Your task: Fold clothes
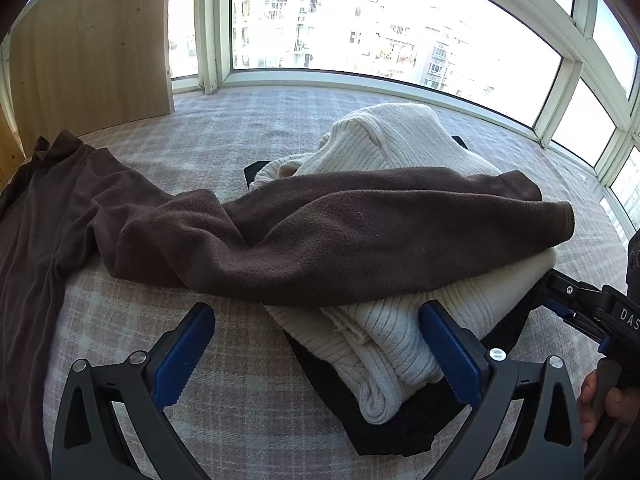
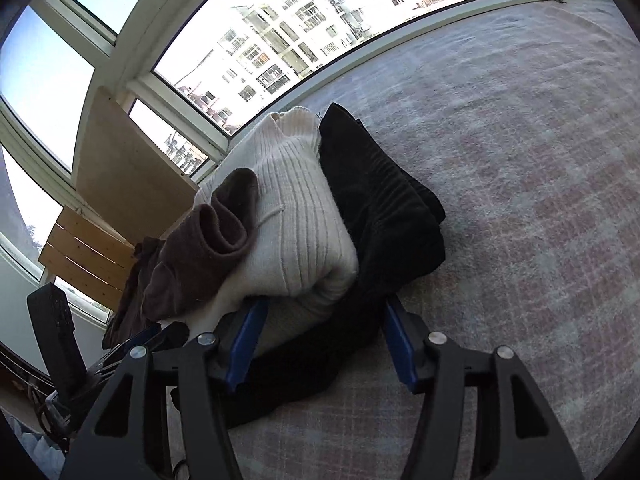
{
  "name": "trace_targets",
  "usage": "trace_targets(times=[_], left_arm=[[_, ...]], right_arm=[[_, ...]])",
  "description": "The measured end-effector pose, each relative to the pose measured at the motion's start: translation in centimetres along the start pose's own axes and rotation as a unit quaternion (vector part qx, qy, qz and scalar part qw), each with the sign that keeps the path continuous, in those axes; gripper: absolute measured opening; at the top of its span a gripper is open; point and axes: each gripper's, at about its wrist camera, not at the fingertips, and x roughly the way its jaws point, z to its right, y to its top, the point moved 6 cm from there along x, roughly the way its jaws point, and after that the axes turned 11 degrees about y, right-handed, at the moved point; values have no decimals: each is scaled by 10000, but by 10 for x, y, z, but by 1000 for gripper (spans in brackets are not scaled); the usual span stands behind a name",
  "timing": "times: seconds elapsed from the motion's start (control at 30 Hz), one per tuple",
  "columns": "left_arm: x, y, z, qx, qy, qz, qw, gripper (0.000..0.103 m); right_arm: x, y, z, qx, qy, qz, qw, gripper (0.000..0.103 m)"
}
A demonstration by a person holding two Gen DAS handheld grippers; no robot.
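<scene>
The left gripper (image 1: 316, 354), fingers wide and empty, faces the brown sleeve (image 1: 360, 232) lying crosswise over the cream sweater (image 1: 400, 136), while the half-open right gripper (image 2: 326, 342) straddles the stack's end.

My right claw (image 2: 324, 336) is sitting low over the plaid blanket (image 2: 520, 200), jaws apart, with the edge of the clothes pile between the blue pads but nothing pinched. The stack is a cream ribbed sweater (image 2: 296, 216) on top of a black garment (image 2: 384, 208), and a brown sleeve (image 2: 208, 240) flops over the cream one on the left. Behind it there's a wooden panel (image 2: 128, 176) and big windows (image 2: 280, 48) looking out at apartment blocks.
</scene>
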Motion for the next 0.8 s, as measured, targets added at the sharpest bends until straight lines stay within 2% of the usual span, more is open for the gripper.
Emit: trace_targets(times=[0.13, 0.3, 0.43, 0.5, 0.63, 0.8], left_arm=[[2, 1, 0, 62, -49, 12, 10000, 103], [4, 1, 0, 116, -134, 8, 9998, 103], [5, 1, 2, 149, -154, 8, 9998, 103], [6, 1, 2, 164, -163, -1, 9997, 103], [5, 0, 4, 190, -173, -1, 9997, 103], [5, 0, 4, 205, -162, 29, 9997, 103]], right_arm=[[-2, -1, 1, 138, 386, 151, 9990, 56], [-3, 2, 1, -29, 812, 116, 9966, 56], [-4, 8, -9, -316, 1041, 11, 9941, 64], [3, 11, -10, -391, 786, -151, 9960, 67], [24, 18, -6, -158, 205, -567, 9981, 67], [53, 23, -14, -438, -863, -1172, 9884, 69]])
